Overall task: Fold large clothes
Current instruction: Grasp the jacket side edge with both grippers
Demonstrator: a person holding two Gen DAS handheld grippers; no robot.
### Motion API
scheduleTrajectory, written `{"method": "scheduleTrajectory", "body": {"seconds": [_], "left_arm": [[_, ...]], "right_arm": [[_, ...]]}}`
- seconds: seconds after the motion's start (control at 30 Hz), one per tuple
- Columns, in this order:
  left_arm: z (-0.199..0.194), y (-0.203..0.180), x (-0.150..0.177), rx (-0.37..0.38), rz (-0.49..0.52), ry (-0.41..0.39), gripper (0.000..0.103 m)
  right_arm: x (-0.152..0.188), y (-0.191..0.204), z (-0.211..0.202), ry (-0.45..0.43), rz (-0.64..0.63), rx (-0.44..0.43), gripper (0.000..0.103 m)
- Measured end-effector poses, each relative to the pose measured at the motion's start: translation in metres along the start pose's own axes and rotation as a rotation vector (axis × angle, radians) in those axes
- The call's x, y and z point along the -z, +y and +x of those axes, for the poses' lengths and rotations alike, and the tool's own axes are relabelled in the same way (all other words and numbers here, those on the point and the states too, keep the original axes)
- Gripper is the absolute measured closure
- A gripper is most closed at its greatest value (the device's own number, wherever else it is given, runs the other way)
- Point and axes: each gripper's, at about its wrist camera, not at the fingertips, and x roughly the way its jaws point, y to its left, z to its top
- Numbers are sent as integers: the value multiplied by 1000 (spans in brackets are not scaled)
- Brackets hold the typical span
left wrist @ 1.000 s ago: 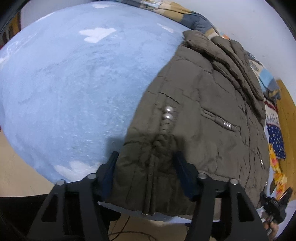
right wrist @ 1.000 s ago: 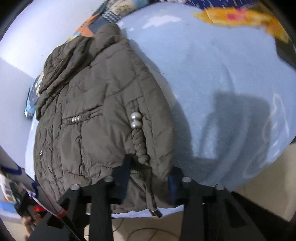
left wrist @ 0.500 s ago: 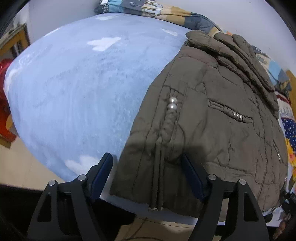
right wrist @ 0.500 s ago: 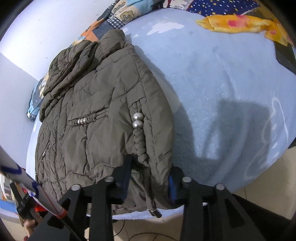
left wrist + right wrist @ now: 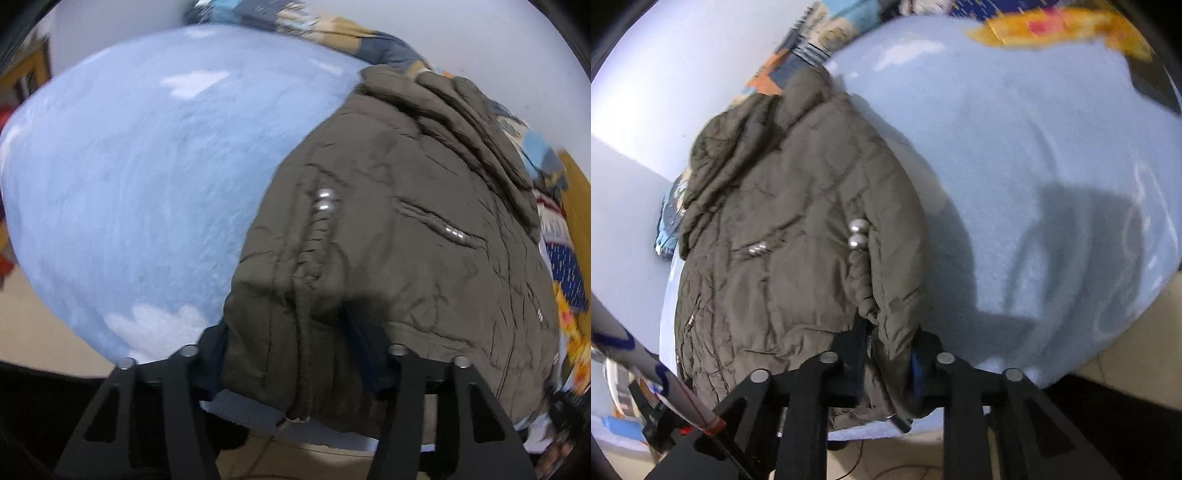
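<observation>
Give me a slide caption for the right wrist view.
Right gripper pinches the hem of an olive puffer jacket lying on a light-blue blanket.

1. I see even, fairly dim indoor light on both wrist views, coolest on the blue blanket [image 5: 1034,155].
2. A dark claw-shaped shadow falls on the blanket at right in the right view.
3. Motion blur smears both views, worst toward the far patterned bedding [image 5: 332,33].
4. Fisheye bending curves the bed; black vignette fills my corners.
5. Small glints sit on the jacket's metal beads [image 5: 324,199].
</observation>
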Motion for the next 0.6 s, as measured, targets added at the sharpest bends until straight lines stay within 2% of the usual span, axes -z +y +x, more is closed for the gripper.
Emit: {"method": "scheduleTrajectory", "body": {"seconds": [0.07,0.2,0.3,0.33,0.4,0.43,0.5,0.53,0.6], "left_arm": [[0,-7,1,-19,37,-9,51],[6,-10,0,-52,55,-11,50],[11,-14,-4,-120,68,-38,31],[14,-15,-6,-147,65,-45,21],[17,-11,-8,-136,39,-40,18],[17,-9,-9,-126,32,-37,19],[14,-12,-10,-92,49,-42,33],[12,-15,-11,-76,64,-47,48],[5,-27,-9,-100,130,-88,58]], "right_arm": [[1,5,-6,-41,-26,7,85],[1,1,3,-6,-13,30,83],[0,-5,10,14,30,50,68],[0,-7,11,18,44,48,64],[-1,-13,15,32,84,20,62],[-2,-12,16,34,83,14,66],[-2,-5,15,26,47,5,79],[-2,-3,13,19,30,9,82],[-1,5,6,-17,-7,-2,86]]}}
